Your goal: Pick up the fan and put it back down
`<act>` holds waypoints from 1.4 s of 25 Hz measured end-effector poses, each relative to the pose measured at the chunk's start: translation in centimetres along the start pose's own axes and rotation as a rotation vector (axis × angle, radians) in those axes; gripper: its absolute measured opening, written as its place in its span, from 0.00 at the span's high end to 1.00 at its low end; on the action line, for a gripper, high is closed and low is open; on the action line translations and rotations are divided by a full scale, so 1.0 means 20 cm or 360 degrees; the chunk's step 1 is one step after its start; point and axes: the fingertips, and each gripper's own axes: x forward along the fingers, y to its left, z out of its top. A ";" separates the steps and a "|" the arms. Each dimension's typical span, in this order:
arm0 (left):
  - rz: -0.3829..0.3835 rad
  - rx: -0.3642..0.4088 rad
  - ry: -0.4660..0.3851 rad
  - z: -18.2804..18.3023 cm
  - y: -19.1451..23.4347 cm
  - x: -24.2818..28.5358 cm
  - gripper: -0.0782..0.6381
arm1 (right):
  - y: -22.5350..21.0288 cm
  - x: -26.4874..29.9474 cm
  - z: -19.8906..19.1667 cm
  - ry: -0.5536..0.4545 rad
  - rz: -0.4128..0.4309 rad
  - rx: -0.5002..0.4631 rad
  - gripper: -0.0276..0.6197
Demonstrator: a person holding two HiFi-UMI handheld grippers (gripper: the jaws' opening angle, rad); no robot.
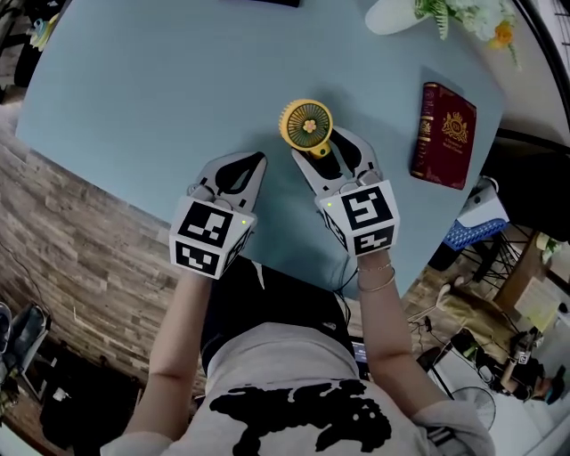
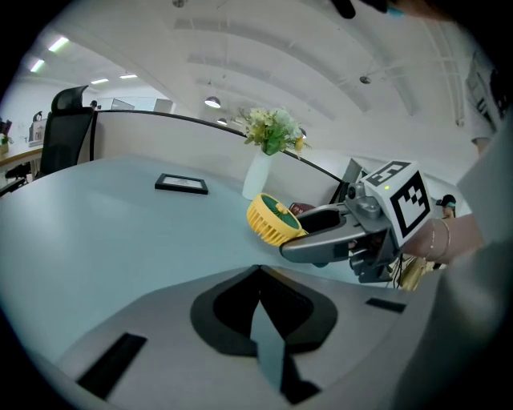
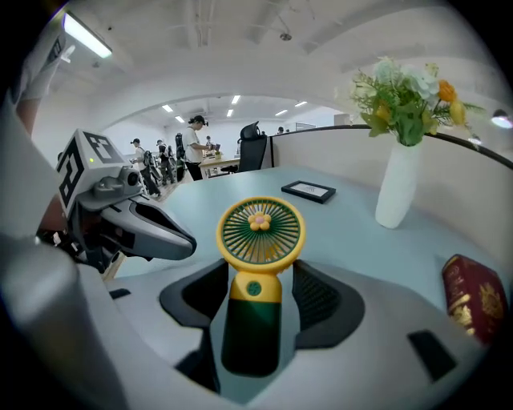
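Note:
A small yellow hand fan (image 1: 307, 126) with a green grille and a dark green handle sits between the jaws of my right gripper (image 1: 322, 147), which is shut on the handle. In the right gripper view the fan (image 3: 260, 232) stands upright, its round head above the fingertips of the right gripper (image 3: 258, 280). Whether its base touches the table I cannot tell. My left gripper (image 1: 256, 160) hovers just left of it, shut and holding nothing. In the left gripper view the left gripper (image 2: 258, 272) has its jaws meeting, with the fan (image 2: 272, 218) ahead to the right.
The pale blue table (image 1: 160, 98) has a dark red booklet (image 1: 443, 134) to the right of the fan. A white vase with flowers (image 1: 401, 13) stands at the far edge. Further back lies a black frame (image 2: 182, 183). The table's near edge runs just under both grippers.

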 end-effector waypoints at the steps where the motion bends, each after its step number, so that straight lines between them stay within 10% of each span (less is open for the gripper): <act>1: 0.0005 -0.0007 -0.0005 0.00 0.01 0.01 0.88 | 0.00 0.01 -0.01 0.0017 -0.0003 -0.0025 0.56; 35: 0.0024 -0.0089 -0.0007 -0.01 0.08 0.09 0.88 | -0.06 0.20 -0.19 0.0260 -0.0016 -0.0009 0.55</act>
